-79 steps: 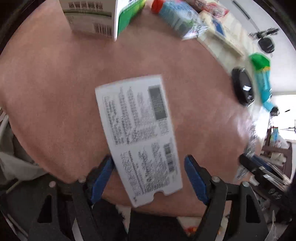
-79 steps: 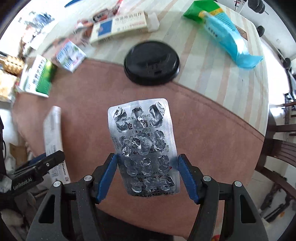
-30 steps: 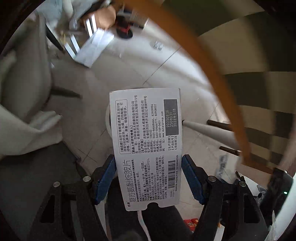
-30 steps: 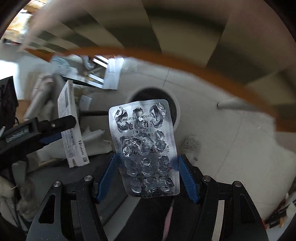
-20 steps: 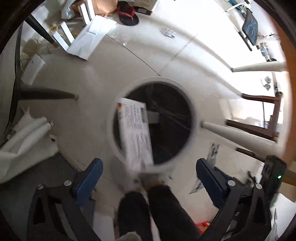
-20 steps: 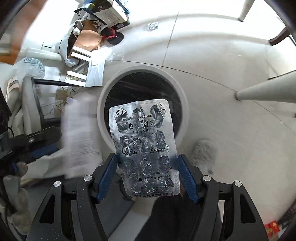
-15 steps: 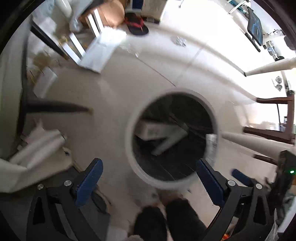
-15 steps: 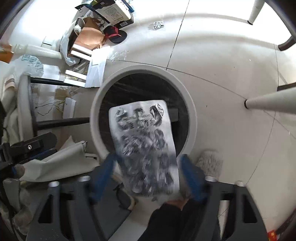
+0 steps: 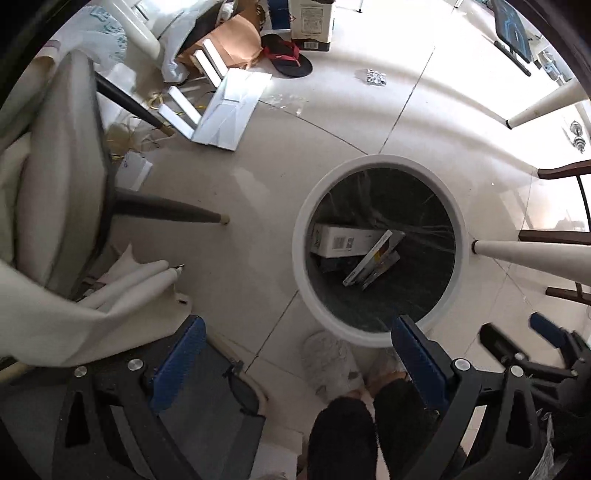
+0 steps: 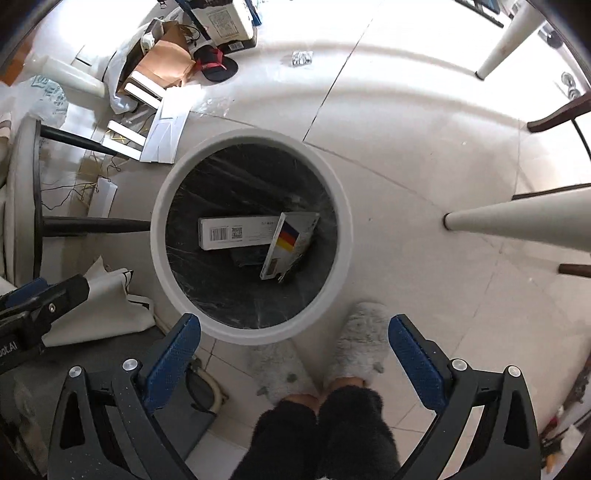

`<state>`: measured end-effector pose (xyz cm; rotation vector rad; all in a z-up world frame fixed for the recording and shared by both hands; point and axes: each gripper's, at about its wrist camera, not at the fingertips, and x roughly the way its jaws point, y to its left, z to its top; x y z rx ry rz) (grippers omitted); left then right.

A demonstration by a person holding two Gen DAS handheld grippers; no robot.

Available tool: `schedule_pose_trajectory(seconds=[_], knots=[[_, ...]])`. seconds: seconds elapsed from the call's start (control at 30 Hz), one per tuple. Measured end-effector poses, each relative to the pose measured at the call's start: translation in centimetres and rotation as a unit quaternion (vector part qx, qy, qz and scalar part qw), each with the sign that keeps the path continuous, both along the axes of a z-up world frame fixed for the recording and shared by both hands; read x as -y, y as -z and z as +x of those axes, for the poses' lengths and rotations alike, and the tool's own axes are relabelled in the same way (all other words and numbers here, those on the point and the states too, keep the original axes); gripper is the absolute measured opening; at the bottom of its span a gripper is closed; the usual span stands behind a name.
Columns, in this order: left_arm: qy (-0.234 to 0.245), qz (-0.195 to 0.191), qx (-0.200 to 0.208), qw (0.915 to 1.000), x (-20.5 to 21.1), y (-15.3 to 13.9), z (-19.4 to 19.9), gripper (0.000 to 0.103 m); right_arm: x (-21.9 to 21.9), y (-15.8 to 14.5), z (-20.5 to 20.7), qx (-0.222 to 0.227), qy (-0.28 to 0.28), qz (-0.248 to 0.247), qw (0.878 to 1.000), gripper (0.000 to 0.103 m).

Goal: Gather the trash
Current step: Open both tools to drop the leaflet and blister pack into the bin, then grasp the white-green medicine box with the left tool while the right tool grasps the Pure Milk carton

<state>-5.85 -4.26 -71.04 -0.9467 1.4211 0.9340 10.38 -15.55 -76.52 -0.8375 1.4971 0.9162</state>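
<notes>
A round white-rimmed trash bin [image 9: 301, 236] [image 10: 341, 229] lined with a black bag stands on the floor below both grippers. Inside lie a long white box [image 9: 341, 242] [image 10: 236, 232] and a flat medicine box with black, red and yellow stripes [image 10: 291, 240] [image 9: 373, 258] leaning on it. My left gripper [image 9: 297, 343] points straight down, open and empty, its right blue pad over the bin's near rim. My right gripper [image 10: 293, 341] is open and empty above the bin's near edge. The blister pack is not clearly visible in the bin.
The person's legs and grey furry slippers [image 10: 360, 345] stand just beside the bin. White table legs [image 10: 517, 218], dark chair legs [image 9: 166, 212], a blister pack on the floor [image 9: 375, 76], cardboard boxes [image 10: 221, 18], a slipper [image 9: 290, 59] and papers [image 9: 231, 109] lie around.
Both grippers have opened wide. The white medicine box fell from the left one and the blister pack from the right one into the bin. Both hands sank lower.
</notes>
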Motion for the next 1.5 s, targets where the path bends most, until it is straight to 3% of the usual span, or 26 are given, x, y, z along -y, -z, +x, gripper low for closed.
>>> schedule_pose_trajectory(seconds=[0.43,0.73,0.83,1.03,1.17,1.3,1.5], knots=[[-0.009,-0.001,-0.009,0.9999,1.6,-10.4,-1.2,0.103,0.7,-10.6,0.7,0.007,0.001,0.003,1.000,0.103],[-0.008,0.010,-0.011,0.9999,2.2,-21.8,-1.5,0.103,0.7,-22.1,0.2,-0.010,-0.010,0.018,1.000,0.103],[-0.006,0.031,-0.008,0.9995,1.6,-26.8,-0.8,0.103,0.4,-27.0,1.0,-0.028,0.002,0.034,0.999,0.103],[0.000,0.113,0.023,0.9933,-1.5,-37.7,3.9,0.103,-2.3,-37.2,5.0,-0.062,0.038,0.077,0.994,0.103],[0.002,0.149,0.051,0.9876,-5.4,-42.6,8.6,0.103,-5.8,-42.8,9.5,-0.064,0.051,0.097,0.992,0.103],[0.038,0.178,0.044,0.9824,-10.6,-44.3,14.5,0.103,-11.1,-46.3,14.8,-0.046,0.034,0.113,0.992,0.103],[0.110,0.130,0.018,0.9852,-19.1,-42.4,23.5,0.103,-20.6,-47.0,24.1,-0.007,0.008,0.103,0.995,0.103]])
